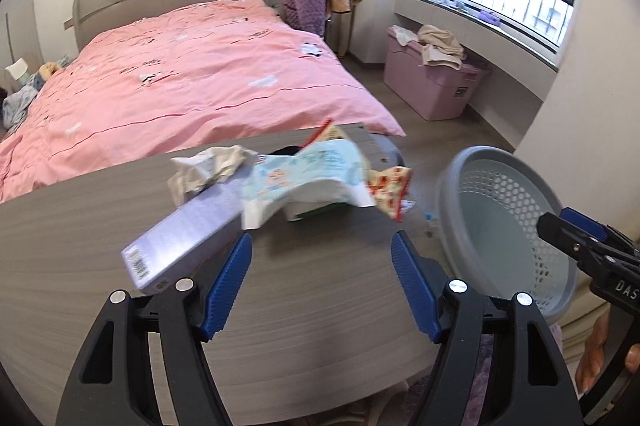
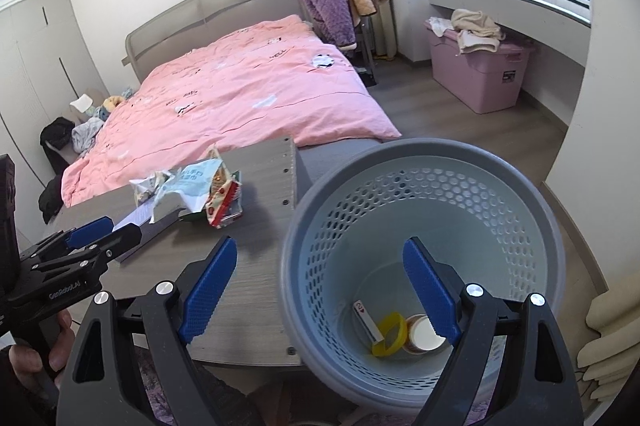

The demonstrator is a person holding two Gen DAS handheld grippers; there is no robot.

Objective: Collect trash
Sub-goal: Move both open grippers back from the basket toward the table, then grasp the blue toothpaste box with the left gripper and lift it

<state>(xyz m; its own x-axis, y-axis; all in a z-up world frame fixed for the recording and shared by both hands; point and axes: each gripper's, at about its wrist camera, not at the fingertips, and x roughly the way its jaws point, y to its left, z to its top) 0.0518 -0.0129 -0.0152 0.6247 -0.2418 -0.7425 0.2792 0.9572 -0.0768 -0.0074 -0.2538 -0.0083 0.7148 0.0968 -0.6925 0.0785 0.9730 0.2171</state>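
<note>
A pile of trash lies on the grey wooden table [image 1: 80, 226]: crumpled paper [image 1: 208, 169], a light-blue wet-wipes pack [image 1: 308, 177], a red-and-yellow snack wrapper [image 1: 390, 187] and a flat lilac box [image 1: 184, 238]. The pile also shows in the right wrist view [image 2: 192, 193]. My left gripper [image 1: 322, 246] is open and empty, just short of the pile. A grey perforated waste basket [image 2: 424, 234] stands beside the table's right edge, holding a cup [image 2: 424, 336], a yellow ring [image 2: 390, 338] and a small carton [image 2: 366, 316]. My right gripper [image 2: 320, 254] is open and empty, over the basket's near rim.
A bed with a pink duvet [image 1: 192, 73] stands behind the table. A pink storage bin [image 2: 480, 69] with clothes on it stands under the window ledge. A chair draped with purple clothes [image 2: 332, 5] is by the bed. Clothes lie on the floor at left [image 2: 80, 137].
</note>
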